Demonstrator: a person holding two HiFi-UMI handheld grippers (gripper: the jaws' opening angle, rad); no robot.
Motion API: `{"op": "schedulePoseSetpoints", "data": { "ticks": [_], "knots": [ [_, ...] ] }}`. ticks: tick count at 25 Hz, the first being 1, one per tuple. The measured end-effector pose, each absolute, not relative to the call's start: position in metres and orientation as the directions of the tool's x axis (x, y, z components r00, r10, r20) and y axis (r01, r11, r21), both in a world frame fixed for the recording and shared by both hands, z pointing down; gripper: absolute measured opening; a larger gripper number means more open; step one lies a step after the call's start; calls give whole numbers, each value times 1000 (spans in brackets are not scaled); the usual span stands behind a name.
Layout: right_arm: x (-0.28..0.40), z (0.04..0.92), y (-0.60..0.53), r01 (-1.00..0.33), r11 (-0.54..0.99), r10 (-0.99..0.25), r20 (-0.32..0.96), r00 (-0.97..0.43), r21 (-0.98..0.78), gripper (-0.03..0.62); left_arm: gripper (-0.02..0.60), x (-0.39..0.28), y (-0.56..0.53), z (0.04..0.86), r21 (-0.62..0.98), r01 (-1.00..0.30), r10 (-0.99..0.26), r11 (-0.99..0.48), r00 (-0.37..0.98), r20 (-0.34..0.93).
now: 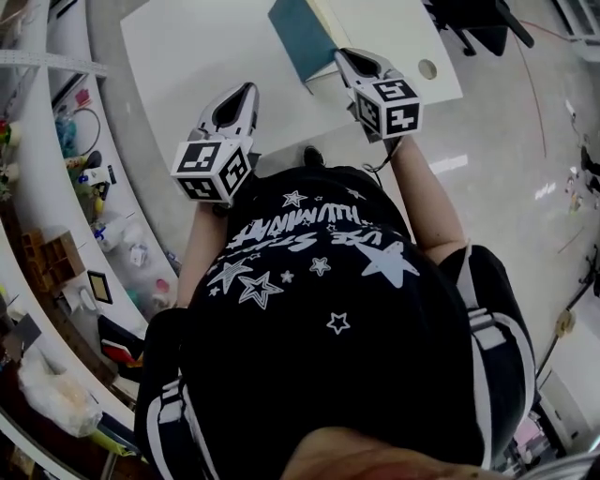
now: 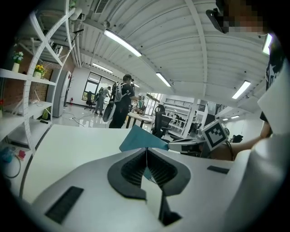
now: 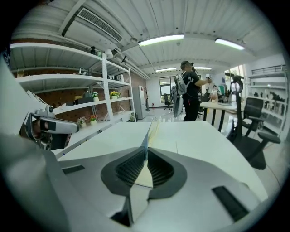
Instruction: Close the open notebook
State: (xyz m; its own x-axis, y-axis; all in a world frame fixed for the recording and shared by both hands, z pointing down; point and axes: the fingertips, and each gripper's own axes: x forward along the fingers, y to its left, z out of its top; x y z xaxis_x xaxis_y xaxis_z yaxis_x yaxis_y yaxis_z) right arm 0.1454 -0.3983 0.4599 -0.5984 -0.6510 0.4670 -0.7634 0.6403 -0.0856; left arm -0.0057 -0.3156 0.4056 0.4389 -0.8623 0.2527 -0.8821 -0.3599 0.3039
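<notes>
The notebook (image 1: 298, 36) lies on the white table (image 1: 187, 47), its teal cover raised and tilted and the pale pages (image 1: 330, 17) beside it. My right gripper (image 1: 339, 54) is shut on the near edge of that cover, which shows edge-on and rises from between its jaws in the right gripper view (image 3: 149, 131). My left gripper (image 1: 246, 89) hovers over the table's near edge to the left of the notebook, shut with nothing in it. In the left gripper view the teal cover (image 2: 140, 139) stands beyond its closed jaws, with the right gripper (image 2: 186, 144) next to it.
A round cable hole (image 1: 427, 68) sits in the table's right corner, and a black office chair (image 1: 473, 21) stands behind it. Cluttered white shelves (image 1: 94, 234) curve along the left. A person with a backpack (image 3: 188, 90) stands far off in the room.
</notes>
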Motion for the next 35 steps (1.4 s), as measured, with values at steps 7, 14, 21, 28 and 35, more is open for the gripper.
{"op": "schedulePoseSetpoints", "data": {
  "ticks": [7, 14, 21, 28, 35],
  "knots": [
    [197, 516, -424, -807, 565, -612, 568, -550, -172, 25, 15, 15, -331, 410, 278, -919, -892, -281, 357, 278],
    [209, 566, -432, -820, 554, -558, 667, -493, -143, 26, 15, 3, -325, 421, 267, -945, -908, -189, 271, 318],
    [201, 579, -428, -806, 592, -549, 737, -395, 10, 26, 15, -3, -321, 425, 257, -950, -907, -176, 258, 333],
    [203, 577, -433, -823, 569, -575, 719, -390, 8, 26, 15, -11, -314, 421, 258, -943, -904, -209, 287, 318],
    [198, 544, -417, -905, 426, -684, 661, -308, 19, 28, 15, -62, -280, 417, 265, -936, -900, -231, 309, 306]
  ]
}}
